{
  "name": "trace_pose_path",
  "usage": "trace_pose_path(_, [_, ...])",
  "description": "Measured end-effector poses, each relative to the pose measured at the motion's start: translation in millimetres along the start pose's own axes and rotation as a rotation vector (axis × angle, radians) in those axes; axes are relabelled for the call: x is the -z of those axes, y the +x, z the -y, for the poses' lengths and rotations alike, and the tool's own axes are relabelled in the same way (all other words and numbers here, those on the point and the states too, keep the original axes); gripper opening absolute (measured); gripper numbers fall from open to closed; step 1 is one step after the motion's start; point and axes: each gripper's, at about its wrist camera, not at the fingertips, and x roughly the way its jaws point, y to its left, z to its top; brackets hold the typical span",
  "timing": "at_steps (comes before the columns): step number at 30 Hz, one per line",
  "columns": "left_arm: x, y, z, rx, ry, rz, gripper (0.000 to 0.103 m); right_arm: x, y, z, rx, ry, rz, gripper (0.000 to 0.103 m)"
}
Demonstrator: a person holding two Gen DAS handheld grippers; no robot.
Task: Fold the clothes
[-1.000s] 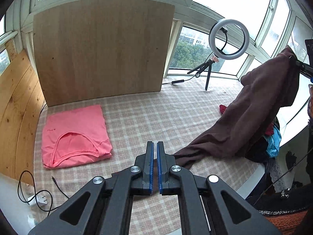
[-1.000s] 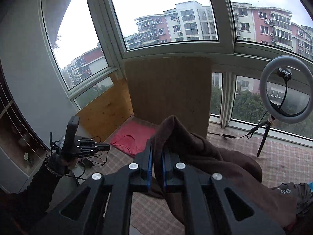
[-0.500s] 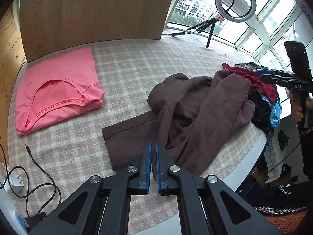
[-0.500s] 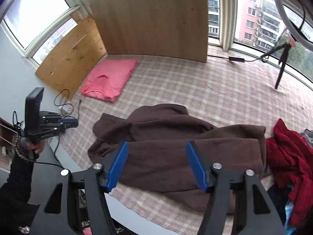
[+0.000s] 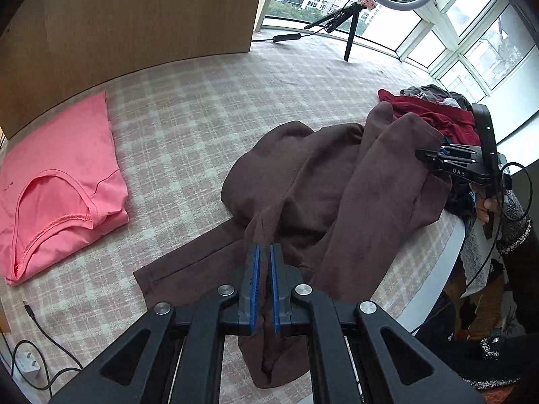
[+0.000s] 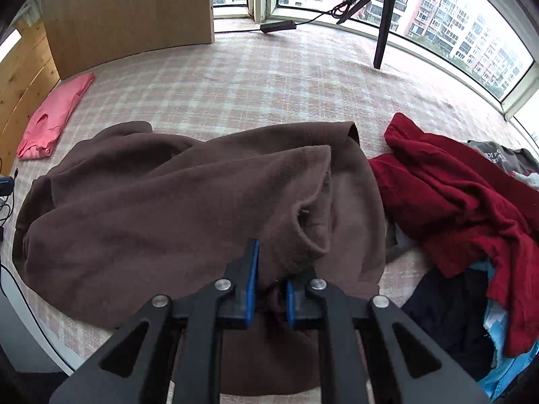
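Both tongs, left gripper [image 5: 263, 262] and right gripper [image 6: 269, 269], are clamped on the rumpled brown garment [image 6: 175, 202]; I'm spreading it, next it needs pulling flat

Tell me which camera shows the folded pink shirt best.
The left wrist view: the pink shirt lies close and large there, neckline and folded edges clear. The right wrist view shows it only small and foreshortened at the far left edge.

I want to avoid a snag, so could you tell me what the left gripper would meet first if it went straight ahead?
Probably more of the brown garment that the left gripper already pinches; its bunched folds lie directly ahead.
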Motion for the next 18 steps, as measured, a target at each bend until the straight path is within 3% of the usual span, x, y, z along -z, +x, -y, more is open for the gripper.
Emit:
trace_pose_path(4, [-5,15,-2,0.005,0.011,-0.039,0.018,32,-42,-16,-0.136,-0.017,-0.014,0.011])
trace_pose_path(6, [-3,23,0,0.028,0.025,-0.070,0.019,47,-63,-24,-0.205,-0.025,-0.021,0.011])
trace_pose_path(9, [4,36,6,0.008,0.073,-0.108,0.034,71,-95,-37,-0.307,-0.037,-0.032,0.011])
trace_pose_path(10, [7,42,7,-0.004,0.085,-0.121,0.035,79,-105,-41,-0.341,-0.042,-0.035,0.011])
trace_pose_path(12, [11,50,10,-0.035,0.109,-0.130,0.029,96,-118,-54,-0.403,-0.072,-0.080,0.013])
trace_pose_path(13, [13,53,12,-0.052,0.120,-0.130,0.010,105,-115,-64,-0.404,-0.107,-0.136,0.014])
trace_pose_path(14, [14,55,13,-0.070,0.128,-0.127,0.004,111,-114,-72,-0.381,-0.141,-0.187,0.014])
trace_pose_path(16, [16,51,12,-0.078,0.127,-0.101,0.004,114,-117,-72,-0.332,-0.183,-0.216,0.014])
trace_pose_path(18, [19,44,9,-0.086,0.116,-0.073,0.004,106,-132,-49,-0.317,-0.176,-0.187,0.015])
